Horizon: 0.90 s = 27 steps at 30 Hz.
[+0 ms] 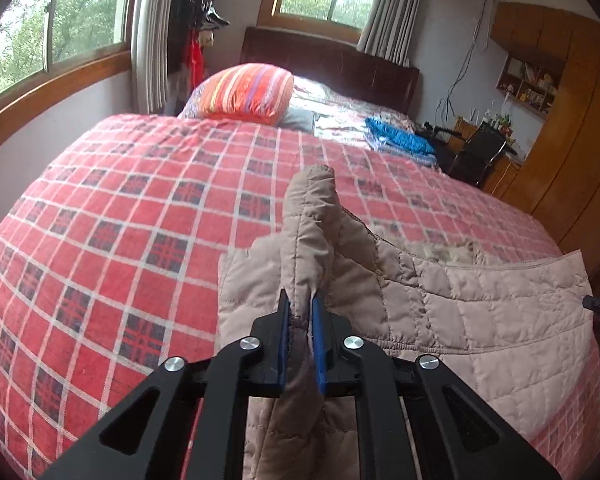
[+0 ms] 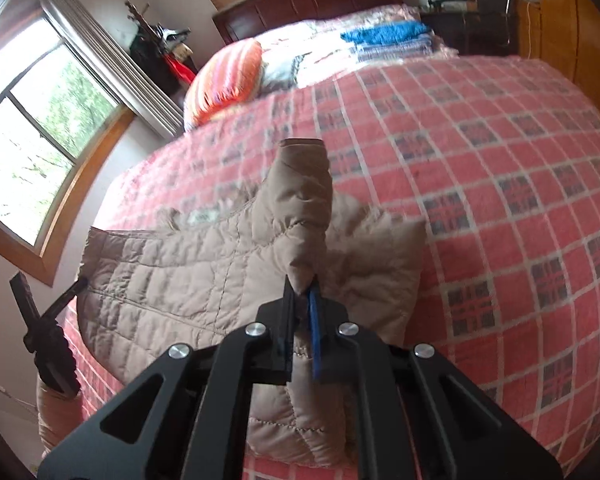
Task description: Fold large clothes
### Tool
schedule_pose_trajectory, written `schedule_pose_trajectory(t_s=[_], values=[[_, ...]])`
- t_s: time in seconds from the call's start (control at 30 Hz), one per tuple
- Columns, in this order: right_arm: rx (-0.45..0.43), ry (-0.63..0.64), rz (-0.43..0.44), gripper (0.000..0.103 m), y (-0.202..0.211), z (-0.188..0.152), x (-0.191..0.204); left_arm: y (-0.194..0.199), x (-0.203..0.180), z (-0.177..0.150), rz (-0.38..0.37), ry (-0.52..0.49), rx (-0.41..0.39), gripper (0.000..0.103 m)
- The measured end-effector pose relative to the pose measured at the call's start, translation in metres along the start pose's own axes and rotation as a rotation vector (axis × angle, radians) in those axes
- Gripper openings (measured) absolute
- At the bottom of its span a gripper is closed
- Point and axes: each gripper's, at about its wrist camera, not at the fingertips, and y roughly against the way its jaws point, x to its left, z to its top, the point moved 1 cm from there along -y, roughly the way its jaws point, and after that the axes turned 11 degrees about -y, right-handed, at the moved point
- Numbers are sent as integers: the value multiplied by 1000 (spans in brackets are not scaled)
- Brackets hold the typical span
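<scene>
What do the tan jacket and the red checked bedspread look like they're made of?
Tan jacket: thin matte synthetic shell with padding, judging by the stitched quilted squares and puffy folds; a furry trim shows at the collar. Red checked bedspread: soft woven, slightly fuzzy fabric, probably cotton or a blend.

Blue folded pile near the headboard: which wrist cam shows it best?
Left wrist. The blue folded pile sits sharp and unobstructed on the bed. Right wrist catches it at the top, more distorted.
</scene>
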Motion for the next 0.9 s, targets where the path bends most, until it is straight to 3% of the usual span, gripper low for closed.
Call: schedule_pose_trajectory(t_s=[0.1,0.17,0.4,0.5,0.67,0.73,0.8,0.9], values=[[-43,-5,-20,5,1,19,7,-1,-2,20,30,1,-49,10],[-40,-29,-30,5,-10,29,4,-17,0,30,54,-2,-39,10],[67,-132,-99,6,-87,35,-35,-98,13,8,68,30,154,11],[98,-153,-93,6,-110,27,-47,-116,13,-6,84,0,187,13],[103,-159,-97,9,-115,22,-52,-112,8,-4,103,-17,205,15],[82,-151,-106,17,-101,22,-49,-104,12,-2,91,9,217,20],[66,-130,-110,33,-85,21,-45,-90,17,-1,60,33,215,21],[43,-78,-81,33,-55,12,-40,-63,23,-5,36,31,203,27]])
